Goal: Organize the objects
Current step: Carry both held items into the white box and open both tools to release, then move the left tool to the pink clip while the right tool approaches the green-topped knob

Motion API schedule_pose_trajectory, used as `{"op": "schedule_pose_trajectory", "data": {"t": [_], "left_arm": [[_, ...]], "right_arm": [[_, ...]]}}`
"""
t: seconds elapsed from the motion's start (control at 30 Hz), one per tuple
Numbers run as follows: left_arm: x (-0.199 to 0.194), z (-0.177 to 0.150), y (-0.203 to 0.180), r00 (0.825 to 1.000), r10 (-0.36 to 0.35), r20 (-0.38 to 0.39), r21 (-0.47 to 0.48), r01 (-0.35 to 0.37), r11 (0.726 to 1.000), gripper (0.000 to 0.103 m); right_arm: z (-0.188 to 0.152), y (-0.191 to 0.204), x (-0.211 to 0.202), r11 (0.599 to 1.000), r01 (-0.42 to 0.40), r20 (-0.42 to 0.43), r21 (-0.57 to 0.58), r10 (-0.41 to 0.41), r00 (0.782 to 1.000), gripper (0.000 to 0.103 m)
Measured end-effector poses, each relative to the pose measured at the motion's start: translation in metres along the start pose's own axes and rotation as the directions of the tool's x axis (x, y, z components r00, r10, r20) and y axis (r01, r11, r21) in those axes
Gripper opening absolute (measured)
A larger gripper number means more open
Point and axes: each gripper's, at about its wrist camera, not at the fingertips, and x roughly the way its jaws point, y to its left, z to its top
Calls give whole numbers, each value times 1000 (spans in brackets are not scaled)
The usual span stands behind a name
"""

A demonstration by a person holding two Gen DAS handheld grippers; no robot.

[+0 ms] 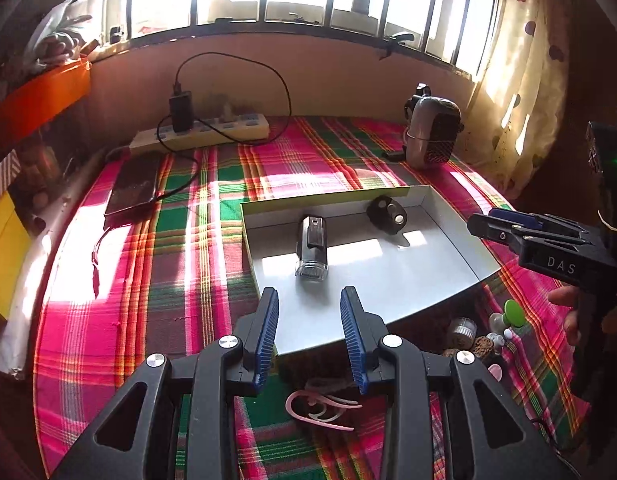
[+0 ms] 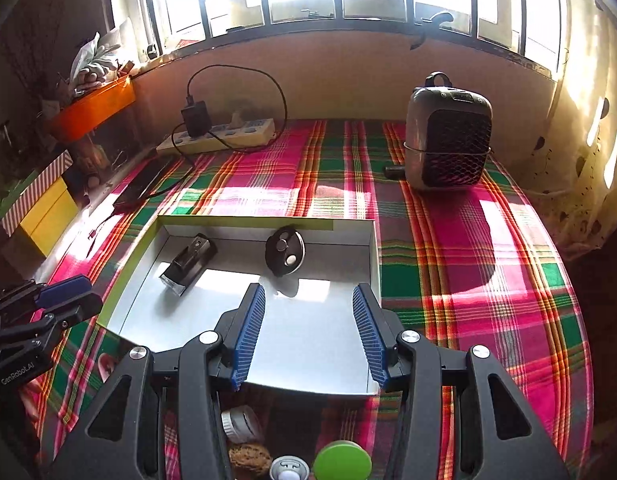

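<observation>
Both grippers over the tray's near edge, holding nothing.

I see my left gripper and right gripper spread; the bike light and what looks like a round black gadget lie apart inside the white tray.

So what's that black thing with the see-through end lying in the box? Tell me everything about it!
It looks like a small torch or bike light: a black, plastic-looking body with a clear lens end and a clip or mount on top. It lies flat on the pale floor of the shallow open box, in the left part, clear end pointing toward the cameras. Sunlight falls across it. Nothing touches it but the box floor; the round black gadget sits apart from it.
</observation>
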Motion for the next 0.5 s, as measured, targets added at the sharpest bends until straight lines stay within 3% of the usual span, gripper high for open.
{"op": "schedule_pose_trajectory", "data": {"t": [0.23,0.37,0.5], "left_arm": [[-8,-33,9,999,9,-32,-54,-11,998,31],[-7,-49,6,997,66,-50,-53,-69,996,35],[-10,-59,6,997,46,-56,-90,-51,995,36]], "right_arm": [[-32,-22,-32,999,4,35,40,-5,999,47],[-50,-36,-44,998,17,33,65,-19,999,47],[-65,-47,-50,994,2,39,110,-6,999,47]]}}
